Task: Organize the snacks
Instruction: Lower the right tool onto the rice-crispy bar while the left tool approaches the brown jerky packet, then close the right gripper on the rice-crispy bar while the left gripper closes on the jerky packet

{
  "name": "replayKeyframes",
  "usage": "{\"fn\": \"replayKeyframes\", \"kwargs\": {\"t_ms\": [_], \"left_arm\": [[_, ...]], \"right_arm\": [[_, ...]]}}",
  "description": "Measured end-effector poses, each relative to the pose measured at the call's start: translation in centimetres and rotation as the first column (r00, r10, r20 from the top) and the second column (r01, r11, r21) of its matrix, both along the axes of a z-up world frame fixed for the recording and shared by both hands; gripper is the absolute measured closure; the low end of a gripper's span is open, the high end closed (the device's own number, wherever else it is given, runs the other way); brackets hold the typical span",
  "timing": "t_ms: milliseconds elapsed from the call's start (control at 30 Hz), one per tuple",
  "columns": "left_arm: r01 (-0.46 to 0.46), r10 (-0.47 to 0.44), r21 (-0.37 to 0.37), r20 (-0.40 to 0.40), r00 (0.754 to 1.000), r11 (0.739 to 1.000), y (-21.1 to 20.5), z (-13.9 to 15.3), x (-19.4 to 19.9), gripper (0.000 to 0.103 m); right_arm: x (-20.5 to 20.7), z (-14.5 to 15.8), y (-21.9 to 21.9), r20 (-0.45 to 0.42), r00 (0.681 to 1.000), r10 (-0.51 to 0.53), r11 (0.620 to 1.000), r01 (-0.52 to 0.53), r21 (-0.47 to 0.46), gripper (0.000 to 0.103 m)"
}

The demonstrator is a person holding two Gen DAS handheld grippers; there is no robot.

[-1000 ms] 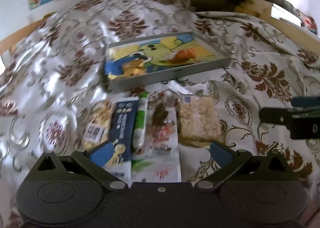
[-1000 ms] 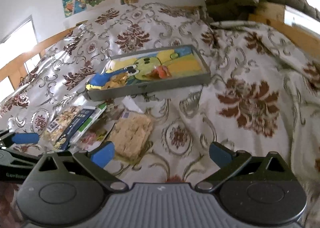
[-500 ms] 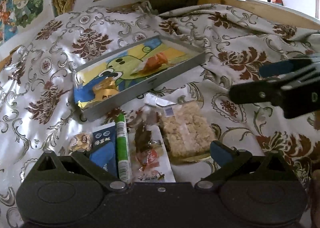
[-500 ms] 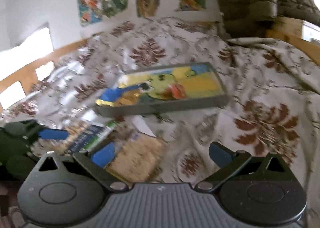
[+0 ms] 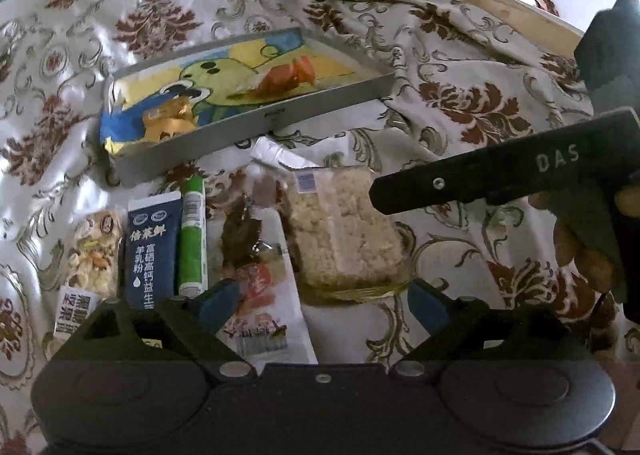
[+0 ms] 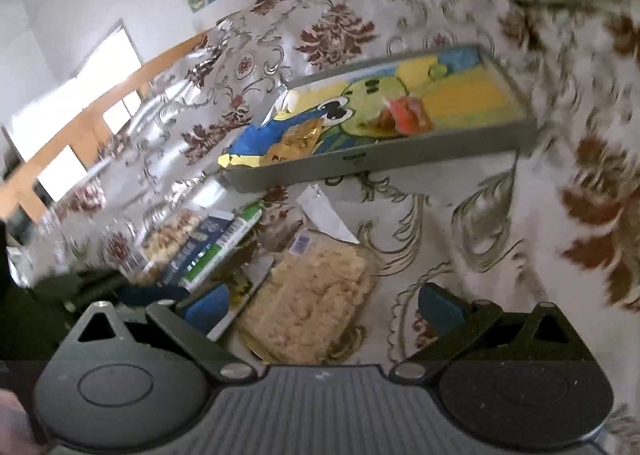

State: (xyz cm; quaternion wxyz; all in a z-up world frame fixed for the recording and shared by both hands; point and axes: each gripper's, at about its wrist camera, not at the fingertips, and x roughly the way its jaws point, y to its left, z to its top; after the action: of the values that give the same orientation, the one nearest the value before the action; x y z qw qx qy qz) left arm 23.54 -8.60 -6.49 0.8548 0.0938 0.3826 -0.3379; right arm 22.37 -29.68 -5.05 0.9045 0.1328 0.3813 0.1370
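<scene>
Fingers of both grippers [image 5: 318, 301] [image 6: 324, 305] spread apart above the rice-cracker pack [image 5: 344, 231].

Right gripper [image 5: 404, 195] swung in over the rice-crisp packet [image 5: 344, 231], left gripper [image 5: 320, 301] apparently moved closer to the snacks

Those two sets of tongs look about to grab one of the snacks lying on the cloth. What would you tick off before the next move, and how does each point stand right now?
1. Left tongs open and empty: ok.
2. Right tongs open and empty: ok.
3. Clear packet of pale puffed-rice cake lying between the right tongs' blue pads: ok.
4. Shallow grey tray with the cartoon picture has bare floor left beside the orange wrapped snack and gold wrapped snack: ok.
5. The two tongs well apart: not ok, the right one crosses the left view close above the rice cake.
6. Rice cake free of the red-and-white packet beside it: cannot tell.
</scene>
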Motion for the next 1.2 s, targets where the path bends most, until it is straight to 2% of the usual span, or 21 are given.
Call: {"fn": "replayKeyframes", "kwargs": {"t_ms": [67, 167, 233, 367, 600, 733, 800, 1000, 1033, 1100, 1200], "left_arm": [[-0.013, 0.012, -0.009, -0.005, 1.0, 1.0, 0.2, -0.1, 0.5, 0.011], [-0.054, 0.053, -0.028, -0.028, 0.998, 0.998, 0.6, -0.3, 1.5, 0.012], [-0.078, 0.076, -0.047, -0.059, 0.995, 0.996, 0.9, -0.7, 2.4, 0.018], [-0.076, 0.074, -0.048, -0.042, 0.996, 0.996, 0.6, -1.0, 3.3, 0.022], [-0.119, 0.113, -0.076, -0.082, 0.99, 0.99, 1.1, -1.2, 5.4, 0.04], [-0.168, 0.157, -0.081, -0.119, 0.98, 0.982, 1.7, -1.2, 6.3, 0.051], [-0.177, 0.167, -0.077, -0.126, 0.978, 0.981, 1.8, -1.3, 6.6, 0.053], [-0.215, 0.199, -0.087, -0.162, 0.966, 0.973, 2.3, -1.1, 6.8, 0.056], [-0.226, 0.207, -0.092, -0.173, 0.963, 0.97, 2.5, -1.0, 6.9, 0.058], [-0.245, 0.224, -0.094, -0.19, 0.956, 0.965, 2.7, -1.0, 7.0, 0.064], [-0.263, 0.235, -0.116, -0.211, 0.949, 0.958, 3.2, -0.8, 7.2, 0.067]], "right_arm": [[0.5, -0.5, -0.3, -0.021, 1.0, 0.007, 0.999, -0.007, 0.042, 0.0], [1.1, -1.0, -0.4, -0.045, 0.999, 0.022, 0.998, -0.02, 0.056, 0.0], [1.5, -1.4, -0.3, -0.063, 0.998, 0.032, 0.998, -0.028, 0.064, 0.0], [2.4, -2.3, -0.9, -0.09, 0.995, 0.038, 0.99, -0.025, 0.141, 0.0], [4.3, -4.0, -2.5, -0.141, 0.99, 0.014, 0.965, 0.023, 0.262, 0.0], [4.9, -4.5, -2.6, -0.182, 0.983, -0.032, 0.953, 0.085, 0.291, 0.0], [4.9, -4.6, -2.7, -0.197, 0.979, -0.055, 0.943, 0.116, 0.311, 0.001], [5.0, -4.7, -4.0, -0.275, 0.951, -0.139, 0.904, 0.236, 0.356, 0.031], [5.0, -4.7, -4.2, -0.284, 0.948, -0.145, 0.894, 0.249, 0.373, 0.04], [4.9, -4.9, -4.3, -0.301, 0.944, -0.139, 0.878, 0.258, 0.403, 0.042], [5.0, -4.7, -3.8, -0.295, 0.948, -0.121, 0.887, 0.237, 0.397, 0.05]]}}
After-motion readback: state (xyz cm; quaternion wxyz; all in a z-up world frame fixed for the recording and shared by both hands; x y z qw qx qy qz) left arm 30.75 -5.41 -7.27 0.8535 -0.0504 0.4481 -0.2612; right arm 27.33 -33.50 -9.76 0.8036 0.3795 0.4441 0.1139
